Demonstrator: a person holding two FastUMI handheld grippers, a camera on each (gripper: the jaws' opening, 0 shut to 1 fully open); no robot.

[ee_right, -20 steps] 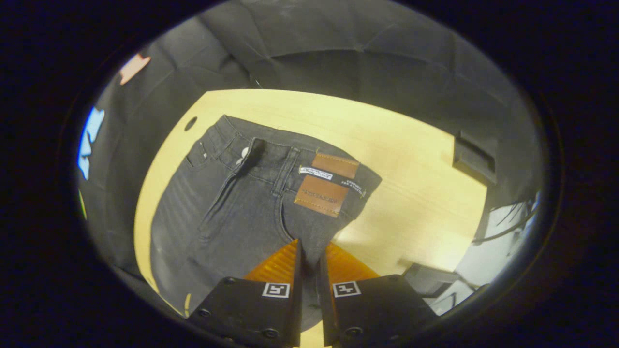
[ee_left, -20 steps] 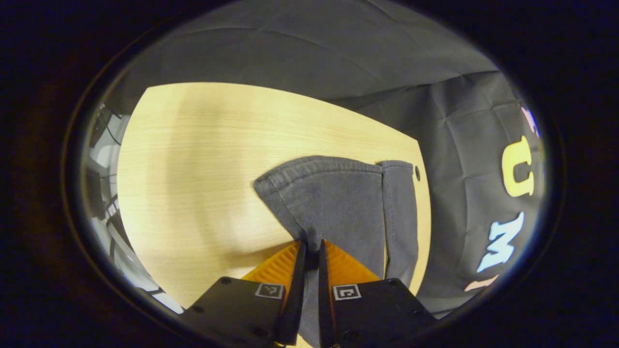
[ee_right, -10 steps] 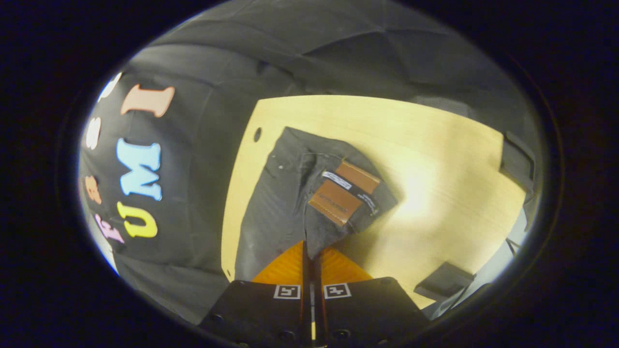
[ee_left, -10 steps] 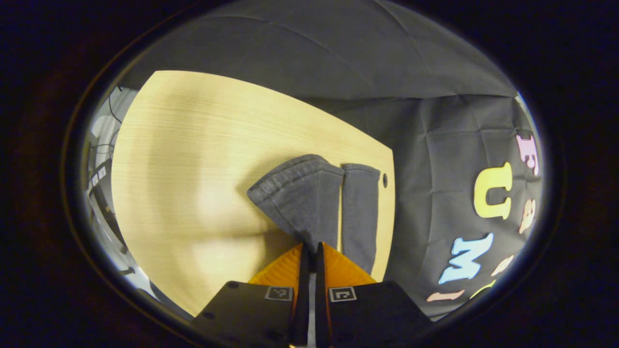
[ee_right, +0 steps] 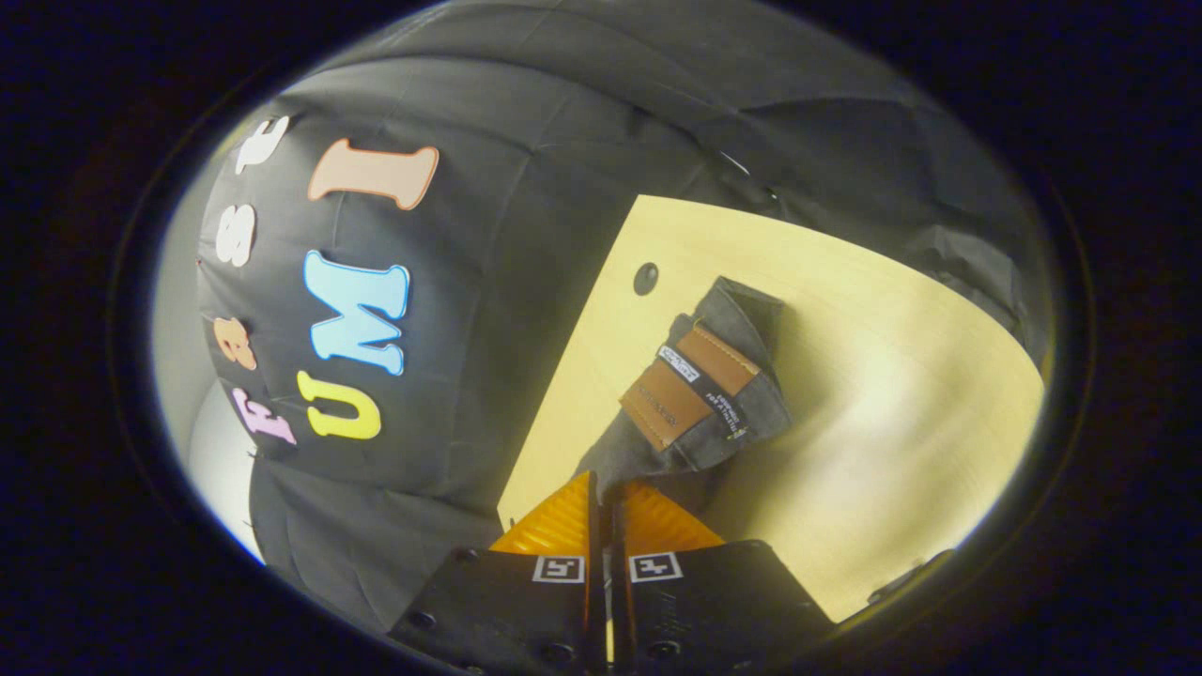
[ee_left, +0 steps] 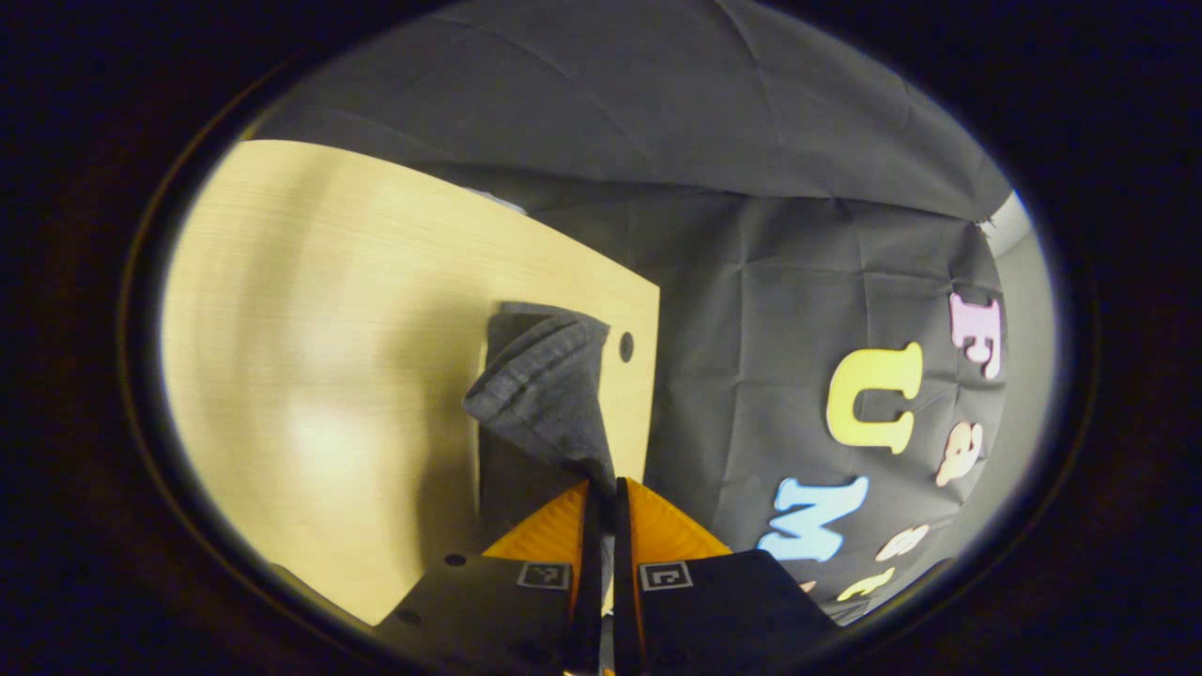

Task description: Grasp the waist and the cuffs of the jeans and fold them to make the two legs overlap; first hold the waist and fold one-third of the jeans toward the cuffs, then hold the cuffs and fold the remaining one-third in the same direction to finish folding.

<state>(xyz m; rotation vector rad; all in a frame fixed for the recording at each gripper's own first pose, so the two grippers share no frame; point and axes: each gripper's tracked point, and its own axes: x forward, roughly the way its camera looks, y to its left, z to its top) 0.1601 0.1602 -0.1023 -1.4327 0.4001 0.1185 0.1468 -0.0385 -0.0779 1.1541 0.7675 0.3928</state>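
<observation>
Lengthwise fold in progress. I hold the jeans (ee_right: pixel 700 413) raised off the table (ee_right: pixel 845 376) at both ends so one leg can swing over the other; the rest lies beside the table's cable hole (ee_right: pixel 645 278). My left gripper (ee_left: pixel 601 488) is clamped on the cuff (ee_left: pixel 545 394), jaws nearly together. My right gripper (ee_right: pixel 604 490) is pinched tight on the waist, below its leather patch (ee_right: pixel 687 383).

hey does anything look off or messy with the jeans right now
Nothing looks damaged or spilled. The left gripper pinches a cuff lifted off the table; the right gripper pinches the waist, its leather patch up. Bunching comes from the lift.
</observation>
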